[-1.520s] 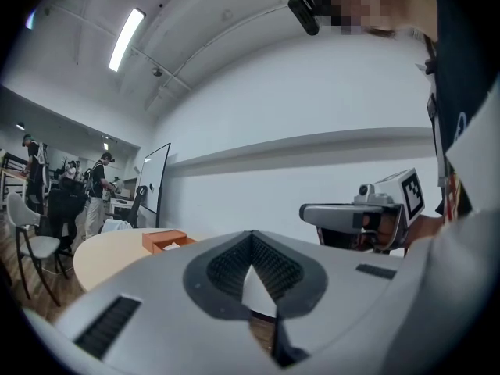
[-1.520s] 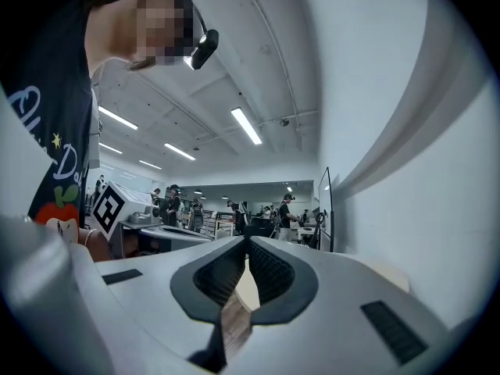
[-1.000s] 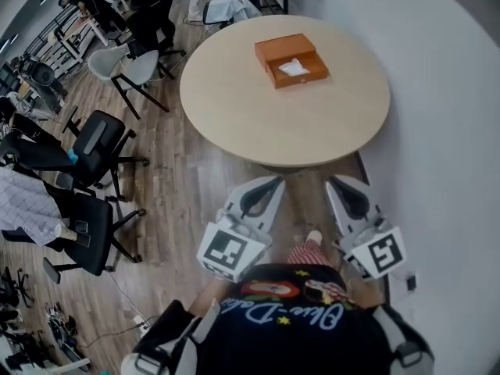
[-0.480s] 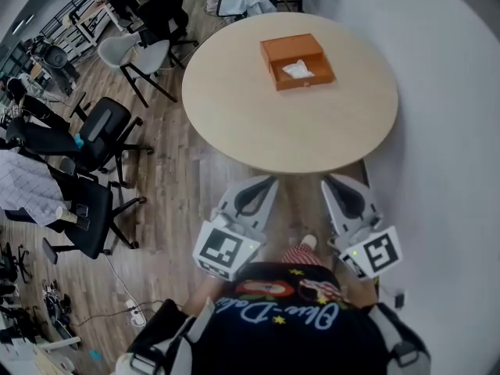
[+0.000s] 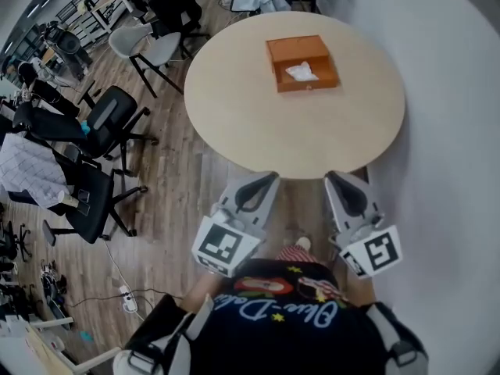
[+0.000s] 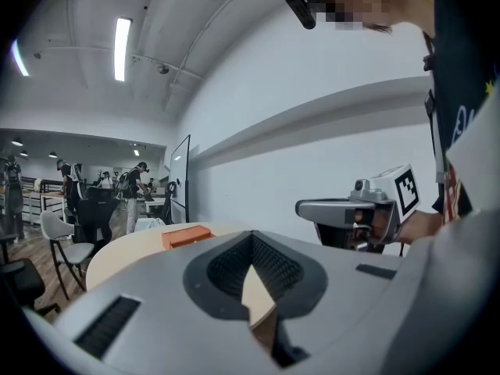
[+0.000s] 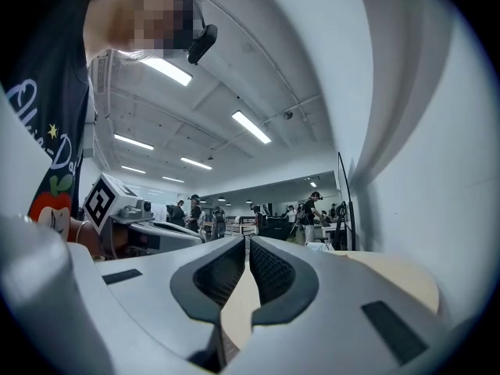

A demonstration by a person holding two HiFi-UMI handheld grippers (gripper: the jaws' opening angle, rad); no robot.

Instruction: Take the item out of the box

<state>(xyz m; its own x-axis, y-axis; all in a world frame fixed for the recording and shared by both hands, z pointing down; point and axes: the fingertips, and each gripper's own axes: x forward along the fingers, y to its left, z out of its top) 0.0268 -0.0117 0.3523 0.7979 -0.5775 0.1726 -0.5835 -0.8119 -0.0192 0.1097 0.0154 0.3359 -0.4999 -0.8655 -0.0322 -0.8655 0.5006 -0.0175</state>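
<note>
The orange box (image 5: 297, 49) sits open on the far part of the round beige table (image 5: 289, 131), in the upper middle of the head view, and a crumpled white item (image 5: 301, 71) lies inside its open tray, nearer the lower edge of the box. Nothing touches the box or the item. Both grippers are held low in the frame, just short of the table's near edge and well apart from the box. The left gripper (image 5: 266, 180) points towards the table at lower centre-left; in its own view the two jaws meet at the tip with nothing between them, and the box shows small at centre-left on the table top. The right gripper (image 5: 339, 180) is level with it at lower centre-right; its jaws are drawn together to a thin slit and grip nothing. Black office chairs (image 5: 101, 131) and a grey chair (image 5: 148, 49) stand on the wooden floor (image 5: 180, 194) along the left side, and a plain white wall (image 5: 445, 131) fills the right.
</note>
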